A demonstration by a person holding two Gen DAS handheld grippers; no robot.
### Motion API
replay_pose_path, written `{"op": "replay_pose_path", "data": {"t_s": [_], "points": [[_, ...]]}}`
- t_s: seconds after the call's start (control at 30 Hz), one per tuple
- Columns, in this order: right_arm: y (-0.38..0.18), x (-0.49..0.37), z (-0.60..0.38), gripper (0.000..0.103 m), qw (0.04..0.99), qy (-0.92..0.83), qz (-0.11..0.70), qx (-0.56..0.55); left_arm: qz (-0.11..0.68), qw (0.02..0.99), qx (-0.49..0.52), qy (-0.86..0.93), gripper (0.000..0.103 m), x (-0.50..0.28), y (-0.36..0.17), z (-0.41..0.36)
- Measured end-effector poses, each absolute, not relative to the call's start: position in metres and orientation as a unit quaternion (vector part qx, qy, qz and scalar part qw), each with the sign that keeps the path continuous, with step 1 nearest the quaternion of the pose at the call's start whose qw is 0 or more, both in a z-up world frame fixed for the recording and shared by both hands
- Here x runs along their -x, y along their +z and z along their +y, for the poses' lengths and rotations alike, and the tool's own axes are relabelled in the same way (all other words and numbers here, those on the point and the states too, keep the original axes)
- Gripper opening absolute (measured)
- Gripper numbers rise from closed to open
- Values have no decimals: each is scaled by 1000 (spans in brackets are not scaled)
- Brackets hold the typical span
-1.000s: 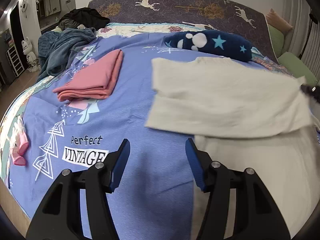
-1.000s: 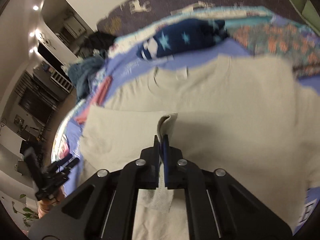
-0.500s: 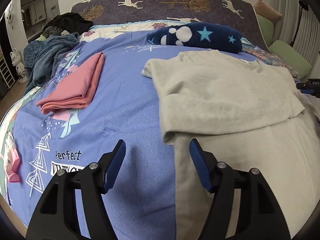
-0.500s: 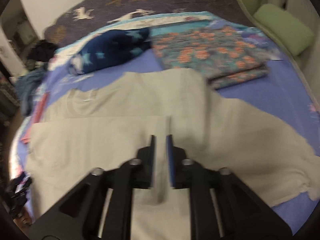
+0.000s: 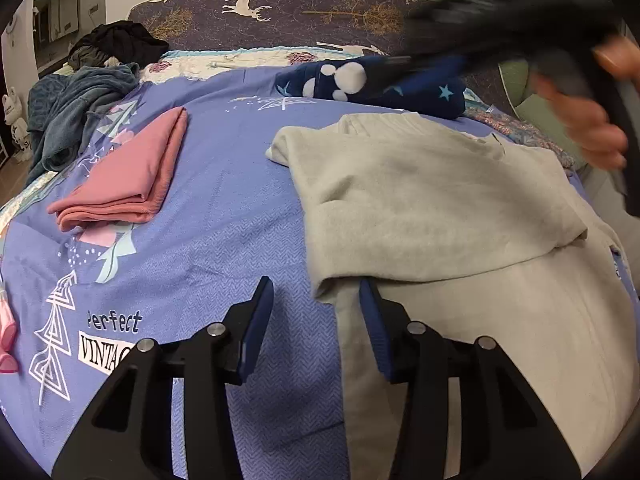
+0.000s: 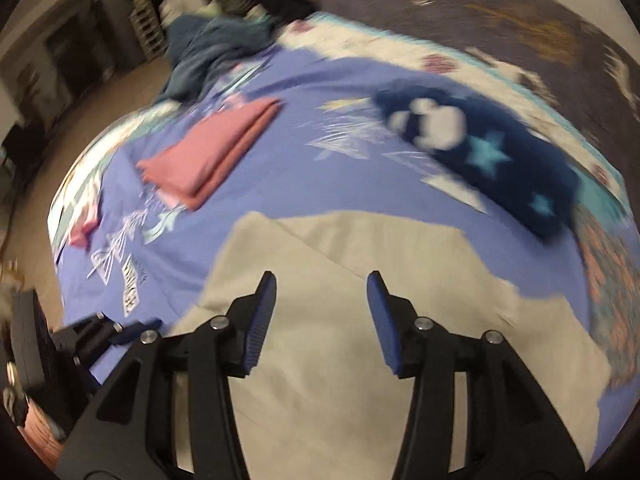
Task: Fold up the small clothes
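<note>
1. The left gripper points down at the bed with its blue-padded jaws apart and closing; the near-left folded corner of the cream fleece sweatshirt lies on the bed beneath the gap, with neither pad pressing on it.
2. The right gripper has its jaws parted and opening, with nothing between them; it hangs above the cream cloth, in a view smeared by motion.
3. In the left wrist view a hand grips the blurred black frame of the right gripper at the upper right.
4. The sweatshirt lies spread on the blue printed bedspread, one part folded over onto the body, making a doubled layer with a straight lower edge.
5. Left of it, well apart, rests a folded pink garment.
6. Beyond the sweatshirt's far edge lies a navy plush cushion with white dots and pale blue stars.
7. At the far left corner of the bed sits a heap of teal-grey cloth, with a pile of black cloth behind it.
</note>
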State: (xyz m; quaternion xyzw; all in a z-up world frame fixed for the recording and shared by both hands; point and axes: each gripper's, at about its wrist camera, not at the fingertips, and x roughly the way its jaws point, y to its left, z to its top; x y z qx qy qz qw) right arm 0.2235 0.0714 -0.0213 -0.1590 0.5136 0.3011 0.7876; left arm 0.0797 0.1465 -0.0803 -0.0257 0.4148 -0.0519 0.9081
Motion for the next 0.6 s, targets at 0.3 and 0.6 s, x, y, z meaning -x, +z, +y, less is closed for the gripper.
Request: {"op": "replay_pose_path", "data": {"t_s": [0.3,0.6], "points": [[-87,-252,197,58,694,272,581,326,409,908,49,-75,29,-93,-80,156],[-55,-290,172,0,777,253,539,204,400,914,31,-62,3,-79,-80,154]]}}
